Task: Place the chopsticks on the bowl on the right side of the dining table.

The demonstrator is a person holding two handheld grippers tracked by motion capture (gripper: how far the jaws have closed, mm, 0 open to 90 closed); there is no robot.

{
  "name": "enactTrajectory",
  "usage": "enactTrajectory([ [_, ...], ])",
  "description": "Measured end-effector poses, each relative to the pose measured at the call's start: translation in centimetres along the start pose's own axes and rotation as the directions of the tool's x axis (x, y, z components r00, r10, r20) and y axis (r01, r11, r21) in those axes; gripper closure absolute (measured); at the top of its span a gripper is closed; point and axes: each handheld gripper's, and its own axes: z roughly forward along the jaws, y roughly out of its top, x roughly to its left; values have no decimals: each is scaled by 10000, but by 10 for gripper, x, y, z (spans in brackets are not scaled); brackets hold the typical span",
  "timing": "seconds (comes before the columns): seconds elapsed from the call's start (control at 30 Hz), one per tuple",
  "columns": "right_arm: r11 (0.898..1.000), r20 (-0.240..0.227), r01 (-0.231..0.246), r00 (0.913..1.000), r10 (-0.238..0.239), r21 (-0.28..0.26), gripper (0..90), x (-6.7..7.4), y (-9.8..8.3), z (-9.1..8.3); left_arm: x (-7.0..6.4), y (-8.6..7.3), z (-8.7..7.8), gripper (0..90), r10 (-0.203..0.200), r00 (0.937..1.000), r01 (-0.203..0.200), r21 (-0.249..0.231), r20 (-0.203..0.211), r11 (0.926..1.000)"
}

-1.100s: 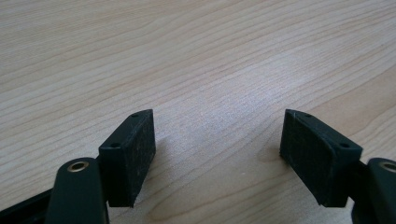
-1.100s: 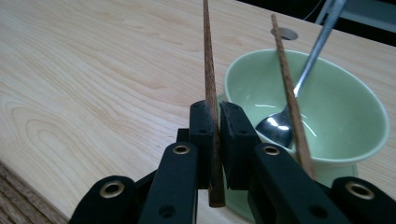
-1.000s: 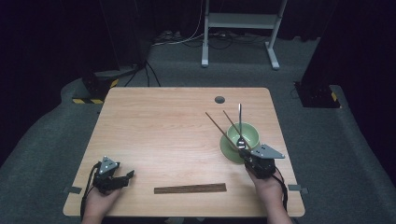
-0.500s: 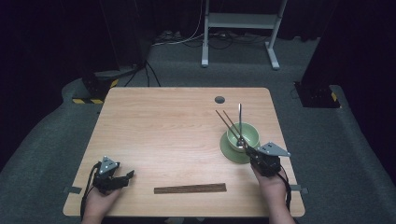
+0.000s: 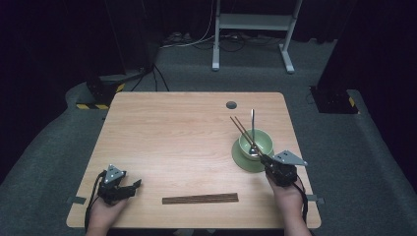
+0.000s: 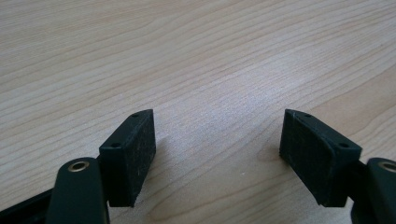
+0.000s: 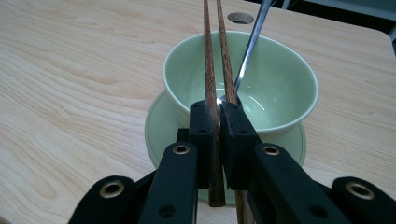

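right gripper view: we see our right claw [image 7: 219, 116] clamped on a pair of brown chopsticks [image 7: 215, 60]. the sticks run up between the pads and out ahead of the claw, over a pale green bowl [image 7: 280, 79] that stands on a matching saucer [image 7: 156, 126] just beyond the fingertips. the short ends of the chopsticks stick out behind the pads, towards us. a metal spoon [image 7: 254, 42] leans in the bowl just right of the chopsticks, its handle rising over the far rim and its head down in the bowl, close ahead of the claw tips. beyond the bowl there is a round hole [image 7: 240, 17] in the tabletop [image 7: 70, 70].

in the high view the right claw [image 5: 265, 160] sits at the near edge of the saucer [image 5: 241, 162], with the chopsticks [image 5: 241, 129] slanting away from it and to the left, across the bowl [image 5: 263, 140].

in the left gripper view we find our left claw [image 6: 217, 140] standing apart with nothing between the pads, low over bare wood. in the high view the left claw [image 5: 135, 184] rests at the near left corner, well apart from the bowl, and a second pair of chopsticks [image 5: 200, 198] lies flat on the tabletop to its right, between the two claws.
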Motion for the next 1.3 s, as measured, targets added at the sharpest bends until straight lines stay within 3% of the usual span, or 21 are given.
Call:
enactTrajectory([
  [1.1,9999,125,-10,9999,9,104,829,0,-7,-7,0,0,0,277,9,10000,-9,-7,46,10000],
  [1.3,10000,60,2,10000,-2,6,760,1,-7,-7,0,0,0,277,-2,10000,2,-9,54,10000],
])
